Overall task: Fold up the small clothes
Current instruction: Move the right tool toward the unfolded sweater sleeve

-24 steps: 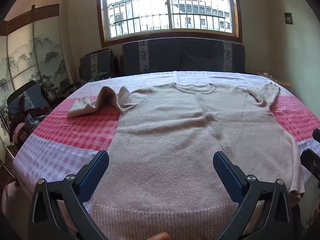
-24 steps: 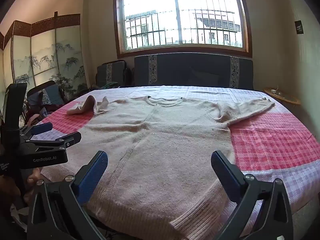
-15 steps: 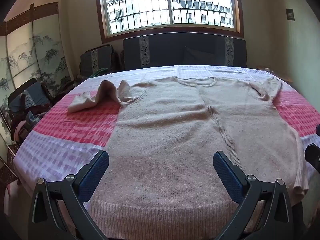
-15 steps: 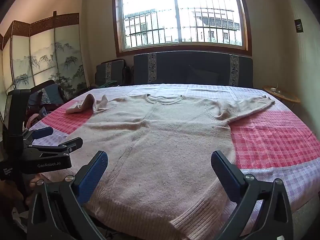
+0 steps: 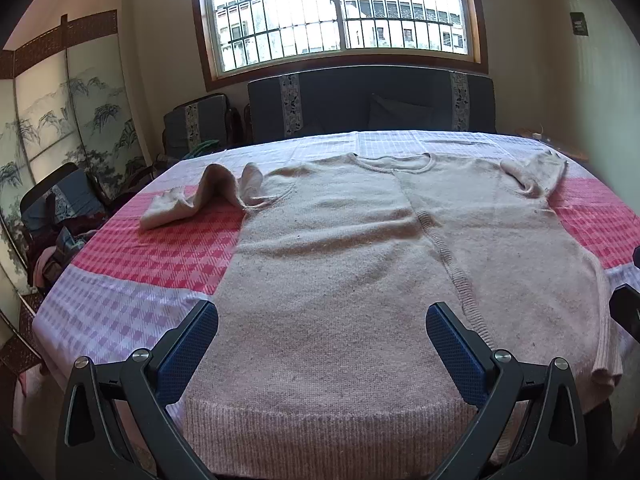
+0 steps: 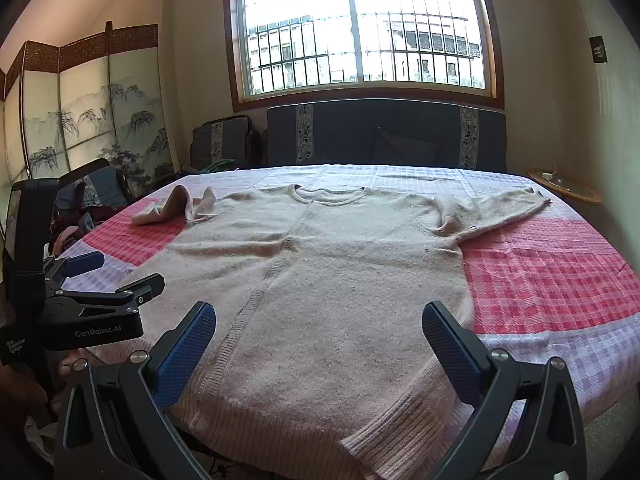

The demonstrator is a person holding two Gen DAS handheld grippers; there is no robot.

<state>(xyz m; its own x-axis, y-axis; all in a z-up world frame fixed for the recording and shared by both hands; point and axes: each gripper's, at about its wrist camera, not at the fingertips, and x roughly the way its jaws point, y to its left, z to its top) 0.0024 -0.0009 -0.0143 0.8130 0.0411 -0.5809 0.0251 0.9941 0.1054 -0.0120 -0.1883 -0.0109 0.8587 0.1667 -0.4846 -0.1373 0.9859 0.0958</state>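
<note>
Pale pink knitted sweater [image 5: 340, 264] lies flat, spread open on the checked pink-and-lilac cloth of the table [image 5: 132, 320], round neckline [image 5: 394, 164] at the far side, ribbed hem [image 5: 320, 428] at the near edge. A raised vertical seam or crease runs from neckline down to hem, slightly off centre. 1 sleeve [image 5: 200, 196] is bunched and humped into a loose arch, its cuff resting on the red check band. The other sleeve [image 6: 496, 210] extends outward, lying flat with a wrinkle at the armpit. Mild ripples cross the chest; the near corner of the hem droops over the table edge.
</note>
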